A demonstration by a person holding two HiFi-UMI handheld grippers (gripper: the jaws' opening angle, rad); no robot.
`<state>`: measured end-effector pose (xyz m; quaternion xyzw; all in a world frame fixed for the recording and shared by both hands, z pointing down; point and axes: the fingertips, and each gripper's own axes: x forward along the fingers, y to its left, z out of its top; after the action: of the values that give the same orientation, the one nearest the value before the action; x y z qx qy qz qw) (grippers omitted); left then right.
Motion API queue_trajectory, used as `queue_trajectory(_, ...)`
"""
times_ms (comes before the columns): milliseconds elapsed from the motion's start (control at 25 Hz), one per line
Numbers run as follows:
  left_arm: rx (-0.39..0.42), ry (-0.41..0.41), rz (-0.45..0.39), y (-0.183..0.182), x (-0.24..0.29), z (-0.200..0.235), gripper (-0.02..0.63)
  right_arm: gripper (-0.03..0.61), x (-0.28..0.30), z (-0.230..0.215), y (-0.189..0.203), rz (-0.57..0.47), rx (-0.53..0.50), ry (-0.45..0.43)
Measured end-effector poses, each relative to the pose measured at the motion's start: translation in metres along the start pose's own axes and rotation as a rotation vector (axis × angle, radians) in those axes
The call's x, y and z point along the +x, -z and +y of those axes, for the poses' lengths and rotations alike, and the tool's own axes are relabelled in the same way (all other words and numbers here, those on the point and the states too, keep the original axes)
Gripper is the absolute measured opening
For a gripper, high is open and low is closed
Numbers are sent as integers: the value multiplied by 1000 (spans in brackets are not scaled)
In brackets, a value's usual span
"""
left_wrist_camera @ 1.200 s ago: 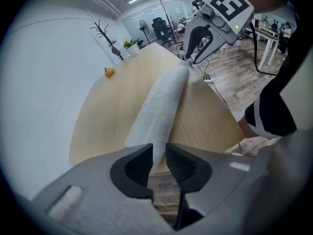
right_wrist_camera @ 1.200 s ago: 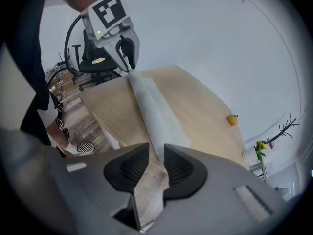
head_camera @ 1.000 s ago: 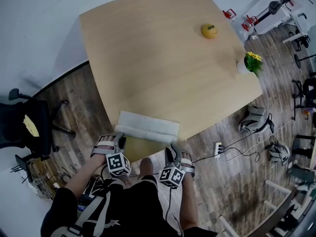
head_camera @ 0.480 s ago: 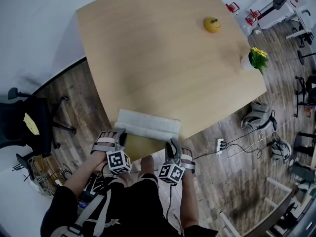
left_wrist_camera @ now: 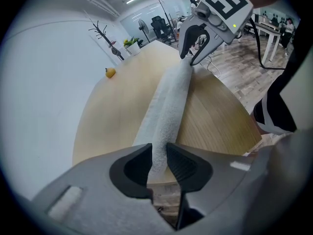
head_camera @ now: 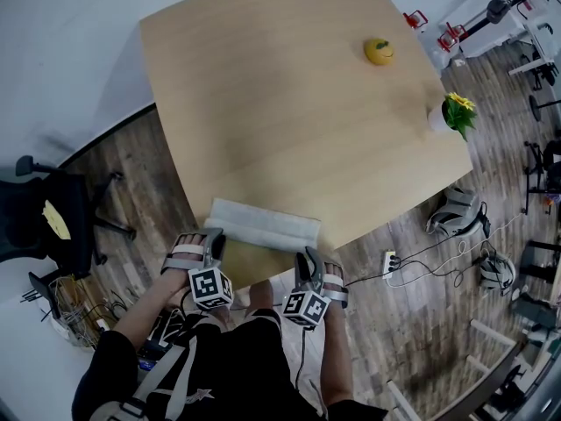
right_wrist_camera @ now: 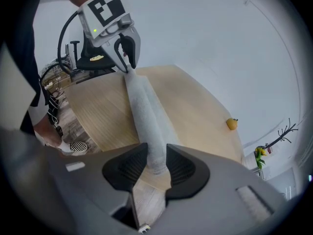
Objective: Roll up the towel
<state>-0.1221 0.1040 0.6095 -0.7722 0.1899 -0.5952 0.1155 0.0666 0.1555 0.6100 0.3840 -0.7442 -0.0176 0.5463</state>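
The partly rolled white terry towel [head_camera: 263, 226] lies by the near edge of the pale wooden tabletop [head_camera: 289, 103]. Its long axis runs from the left gripper [head_camera: 213, 240] to the right gripper [head_camera: 308, 260]. Each gripper's jaws clamp one end, and the left's have just been closing on it. A small white pot [head_camera: 435, 117] holds yellow flowers [head_camera: 459, 103]. The towel sits much as it did a second ago.

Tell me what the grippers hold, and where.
Towel, by its rolled ends: left gripper pinches the left end, jaws having just closed further; right gripper the right end.

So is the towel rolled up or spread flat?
Mostly rolled: the towel forms a long roll, with a narrow flat strip along its far side.
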Motion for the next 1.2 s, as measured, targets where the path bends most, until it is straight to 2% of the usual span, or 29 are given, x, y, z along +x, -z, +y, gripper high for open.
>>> queue_trajectory(720,-24,-22,9,-8,9,30,98,129,17,-28,-7,-7,1,-3)
queue_trajectory(1200,-34,3,25,-5,30,34,87,118,31,-37,-11,-21,26,-19)
